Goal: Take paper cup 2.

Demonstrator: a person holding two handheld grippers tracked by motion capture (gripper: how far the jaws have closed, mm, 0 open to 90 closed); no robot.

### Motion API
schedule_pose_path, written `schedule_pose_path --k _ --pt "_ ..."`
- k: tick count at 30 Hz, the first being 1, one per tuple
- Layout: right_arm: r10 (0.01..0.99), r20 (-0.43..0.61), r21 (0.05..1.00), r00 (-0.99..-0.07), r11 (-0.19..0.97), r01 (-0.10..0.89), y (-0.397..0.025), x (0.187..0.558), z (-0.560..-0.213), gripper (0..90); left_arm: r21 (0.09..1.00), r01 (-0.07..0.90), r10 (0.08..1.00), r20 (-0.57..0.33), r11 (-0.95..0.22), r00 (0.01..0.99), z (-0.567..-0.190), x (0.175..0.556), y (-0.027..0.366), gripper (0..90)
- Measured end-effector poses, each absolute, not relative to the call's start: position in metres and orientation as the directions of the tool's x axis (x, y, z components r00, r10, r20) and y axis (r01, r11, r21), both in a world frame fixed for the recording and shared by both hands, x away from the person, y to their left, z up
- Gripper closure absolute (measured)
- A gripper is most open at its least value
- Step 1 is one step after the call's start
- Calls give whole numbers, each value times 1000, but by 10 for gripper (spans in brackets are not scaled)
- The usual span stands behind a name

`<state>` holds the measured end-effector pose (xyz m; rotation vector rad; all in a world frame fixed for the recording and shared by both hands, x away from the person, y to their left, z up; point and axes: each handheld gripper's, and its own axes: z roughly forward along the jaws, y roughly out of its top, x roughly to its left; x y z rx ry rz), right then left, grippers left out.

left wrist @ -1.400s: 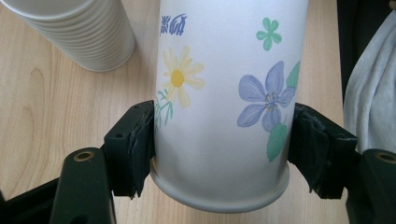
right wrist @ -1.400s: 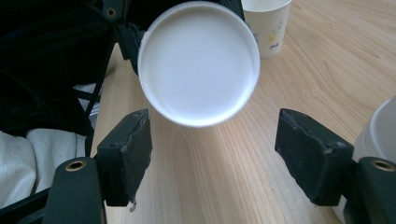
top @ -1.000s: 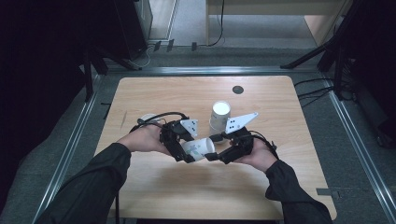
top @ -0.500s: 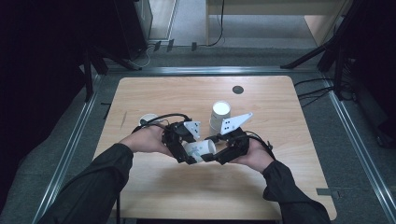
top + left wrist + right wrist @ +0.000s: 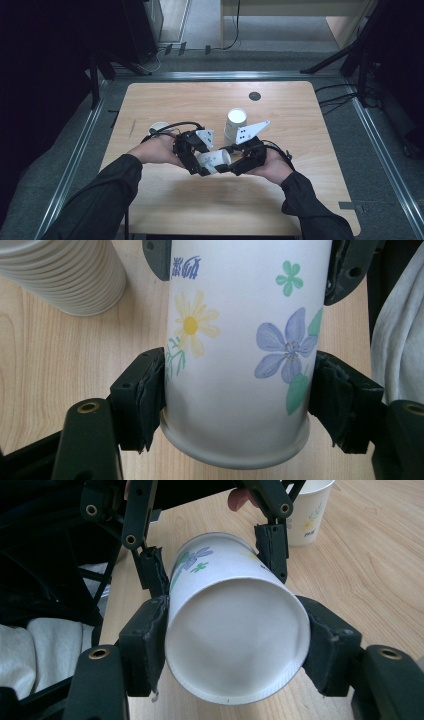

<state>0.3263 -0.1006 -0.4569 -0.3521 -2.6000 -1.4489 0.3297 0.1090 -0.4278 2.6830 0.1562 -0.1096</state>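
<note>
Both grippers have drawn a little closer together since the earlier frames, with the cup [image 5: 214,160] between them and hardly shifted on the tabletop [image 5: 165,102]. Left gripper [image 5: 204,166]: fingers [image 5: 142,397] clamped on the cup near its rolled rim, one pad on each side of the flowered wall. Right gripper [image 5: 234,166]: fingers [image 5: 150,642] clamped on the same cup at its base end, pads pressing either side; in the right gripper view the flat bottom faces the camera. Cup lies on its side between the two grippers, held at both ends, near the front middle of the tabletop; cannot tell whether it touches the wood. Print on the wall: yellow daisy, purple flower, green leaves. Grey plates stand above each gripper, and a black cable loops back from the left one. Hands grip the handles, dark sleeves coming in from the bottom of the high view. Just behind the right gripper stands an upright stack [image 5: 234,125] of white cups, its ribbed rims seen in the left gripper view. Behind the left hand sits a single cup [image 5: 159,128], upright, partly hidden. Small dark disc [image 5: 255,96] lies near the far edge, well apart from the rest.
</note>
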Motion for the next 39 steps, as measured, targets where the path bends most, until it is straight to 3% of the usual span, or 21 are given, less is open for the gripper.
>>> schedule_pose_path --k 6,10,13,23,39 --pt "133 236 819 -963 506 271 -101 326 -455 349 443 136 95 -113 -886 989 -427 331 110 256" --pt "138 230 822 -963 503 268 -102 326 -455 348 453 166 123 -122 -876 985 -427 332 110 154" --pt "146 228 828 -963 492 270 -106 328 -453 348 490 181 138 -123 -853 983 -427 333 114 128" --pt "165 225 844 -960 459 277 -119 331 -447 348 602 245 199 -144 -760 969 -429 332 130 126" --pt "171 231 852 -958 440 283 -129 330 -444 347 712 331 254 -217 -620 943 -447 322 144 123"
